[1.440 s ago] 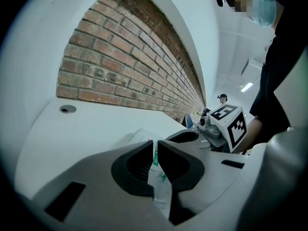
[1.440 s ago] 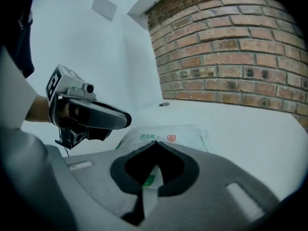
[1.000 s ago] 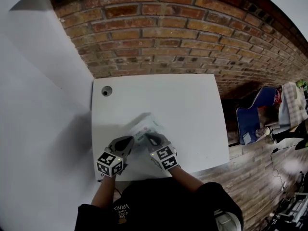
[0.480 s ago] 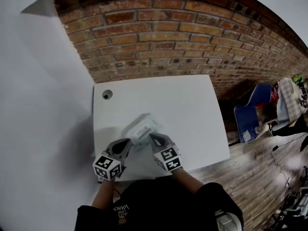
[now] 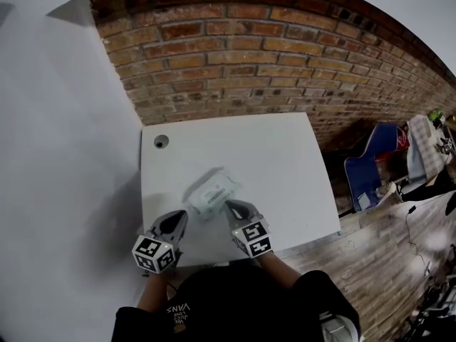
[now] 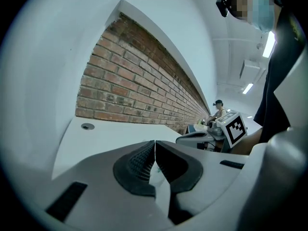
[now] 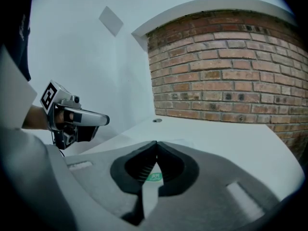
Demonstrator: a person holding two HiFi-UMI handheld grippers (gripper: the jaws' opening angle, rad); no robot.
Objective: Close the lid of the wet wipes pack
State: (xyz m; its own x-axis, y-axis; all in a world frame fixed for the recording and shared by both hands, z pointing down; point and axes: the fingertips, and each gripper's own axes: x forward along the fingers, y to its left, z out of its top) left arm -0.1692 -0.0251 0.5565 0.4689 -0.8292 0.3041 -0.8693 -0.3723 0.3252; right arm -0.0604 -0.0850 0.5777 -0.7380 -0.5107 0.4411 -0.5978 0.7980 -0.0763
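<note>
Left gripper (image 5: 179, 217) and right gripper (image 5: 230, 206) have backed toward 6 o'clock, off the wet wipes pack (image 5: 214, 193). We see both sets of fingers closed together, nothing between. Pack lies flat on tabletop (image 5: 285, 169), 1 o'clock of left, 11 o'clock of right, near both.

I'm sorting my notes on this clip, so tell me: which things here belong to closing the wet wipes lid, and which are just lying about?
Part of the job:
- wet wipes pack
- left gripper, shut, empty
- right gripper, shut, empty
- table under the pack

Just lying about:
- cable hole in the table's far corner
- blue chair
- brick wall
</note>
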